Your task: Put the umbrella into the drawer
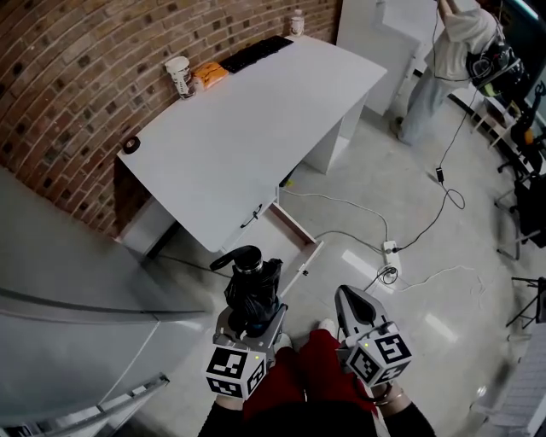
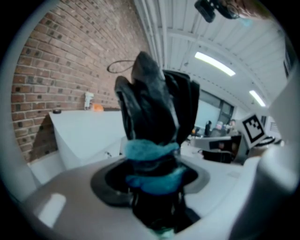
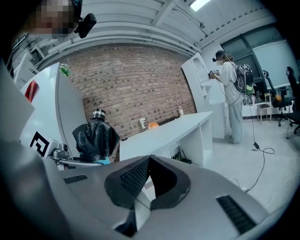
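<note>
A folded black umbrella [image 1: 252, 283], its round black handle toward the desk, is held in my left gripper [image 1: 250, 309], whose jaws are shut on its bundled fabric. In the left gripper view the umbrella [image 2: 154, 105] stands between blue pads [image 2: 152, 151] and fills the middle. The drawer [image 1: 288, 241] under the white desk [image 1: 247, 128] stands pulled open just beyond the umbrella. My right gripper [image 1: 348, 300] hovers beside it on the right, shut with nothing in it; its dark jaws meet at the tips [image 3: 149, 159]. The right gripper view shows the umbrella [image 3: 96, 138] at the left.
On the desk by the brick wall stand a paper cup [image 1: 180, 75], an orange packet [image 1: 209, 75], a keyboard [image 1: 256, 53] and another cup [image 1: 296, 23]. Cables and a power strip [image 1: 389, 251] lie on the floor. A person [image 1: 456, 51] stands far right. A grey cabinet [image 1: 68, 282] is left.
</note>
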